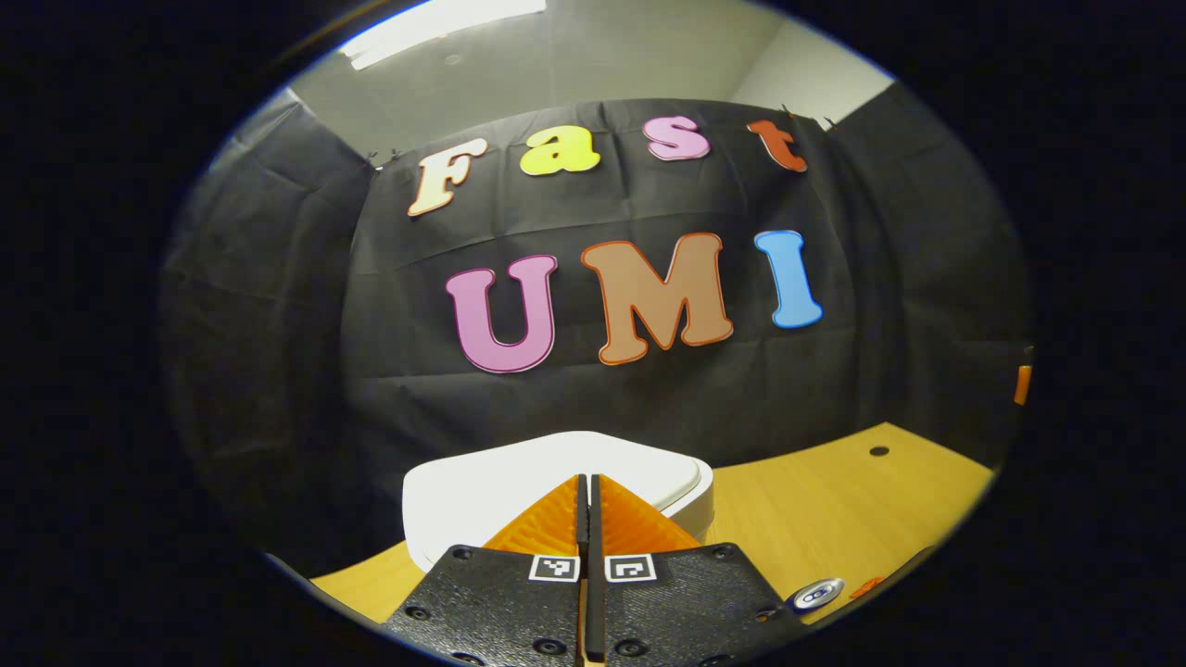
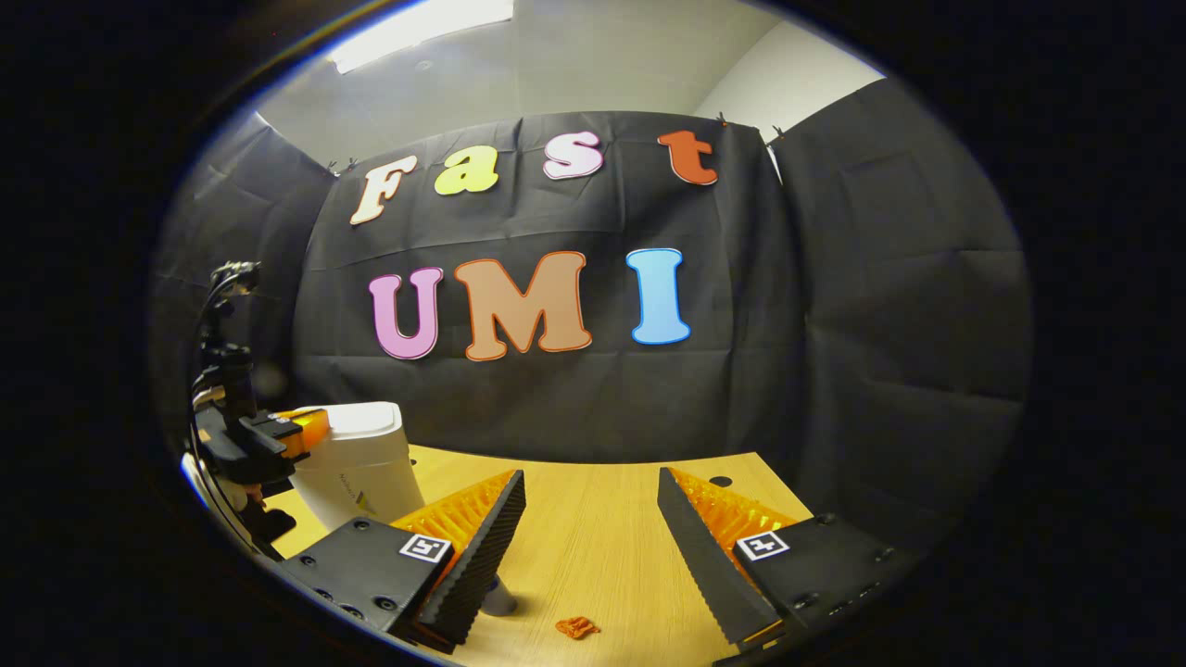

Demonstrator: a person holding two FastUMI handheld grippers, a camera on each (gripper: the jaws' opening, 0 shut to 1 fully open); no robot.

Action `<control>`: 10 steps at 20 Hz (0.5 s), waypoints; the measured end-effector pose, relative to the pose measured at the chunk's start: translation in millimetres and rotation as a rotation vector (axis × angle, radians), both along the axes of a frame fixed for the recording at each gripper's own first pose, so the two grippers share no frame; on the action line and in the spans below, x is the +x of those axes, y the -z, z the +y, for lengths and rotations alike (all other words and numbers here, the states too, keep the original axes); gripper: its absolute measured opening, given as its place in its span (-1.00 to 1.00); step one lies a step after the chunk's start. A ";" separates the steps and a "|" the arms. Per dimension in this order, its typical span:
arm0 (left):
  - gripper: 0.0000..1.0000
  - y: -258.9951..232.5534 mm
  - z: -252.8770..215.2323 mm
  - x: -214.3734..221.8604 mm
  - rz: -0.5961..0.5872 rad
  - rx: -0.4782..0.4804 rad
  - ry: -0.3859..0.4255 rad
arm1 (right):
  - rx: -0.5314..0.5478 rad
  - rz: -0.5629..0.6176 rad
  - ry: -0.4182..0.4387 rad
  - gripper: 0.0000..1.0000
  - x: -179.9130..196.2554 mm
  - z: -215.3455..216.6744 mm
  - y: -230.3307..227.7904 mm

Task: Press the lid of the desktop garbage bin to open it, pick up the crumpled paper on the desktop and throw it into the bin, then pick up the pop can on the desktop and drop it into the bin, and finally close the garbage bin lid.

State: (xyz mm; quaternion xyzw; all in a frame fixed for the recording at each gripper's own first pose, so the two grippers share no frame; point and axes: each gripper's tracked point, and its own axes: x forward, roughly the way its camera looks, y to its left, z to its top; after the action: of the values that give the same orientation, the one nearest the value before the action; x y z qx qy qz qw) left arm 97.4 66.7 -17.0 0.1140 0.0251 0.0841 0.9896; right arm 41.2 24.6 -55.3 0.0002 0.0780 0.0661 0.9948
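Observation:
A white desktop bin [image 1: 482, 500] stands on the wooden table, its lid [image 1: 639, 463] flat and down. My left gripper [image 1: 588, 482] is shut with nothing in it, its tips right at the lid's top. In the right gripper view the bin [image 2: 357, 463] stands at the left, with the left gripper [image 2: 287, 434] at its lid. My right gripper [image 2: 590, 477] hangs open over the table. A small orange crumpled paper [image 2: 577, 627] lies between its fingers, low in view. The pop can [image 1: 815, 593] shows its top at the lower right, and peeks out behind a finger as the can [image 2: 500, 597].
The wooden table [image 2: 593, 547] runs back to the black cloth wall. A small dark hole [image 1: 878, 451] sits in the tabletop at the far right. An orange scrap [image 1: 866, 585] lies beside the can.

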 end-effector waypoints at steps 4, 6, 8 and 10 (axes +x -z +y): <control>-0.96 -68.5 -2.8 -9.4 -0.144 0.023 0.021 | -0.022 0.067 -0.047 0.92 -3.5 11.7 36.0; -0.79 -93.4 -9.9 -11.4 -0.205 0.001 0.049 | -0.033 0.104 -0.056 0.92 -5.8 11.0 54.6; -0.72 -109.2 -13.1 -21.2 -0.242 -0.023 0.065 | -0.034 0.134 -0.059 0.90 -6.8 9.3 68.8; -0.71 -121.0 -17.9 -32.7 -0.270 -0.051 0.077 | -0.032 0.157 -0.061 0.92 -7.8 6.6 81.7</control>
State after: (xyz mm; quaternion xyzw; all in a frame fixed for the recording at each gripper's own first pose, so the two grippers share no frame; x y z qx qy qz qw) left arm 64.7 48.8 104.0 0.0774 -0.1105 0.0602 0.9890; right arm 33.3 31.1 -137.0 -0.0128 0.1567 0.0949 0.9830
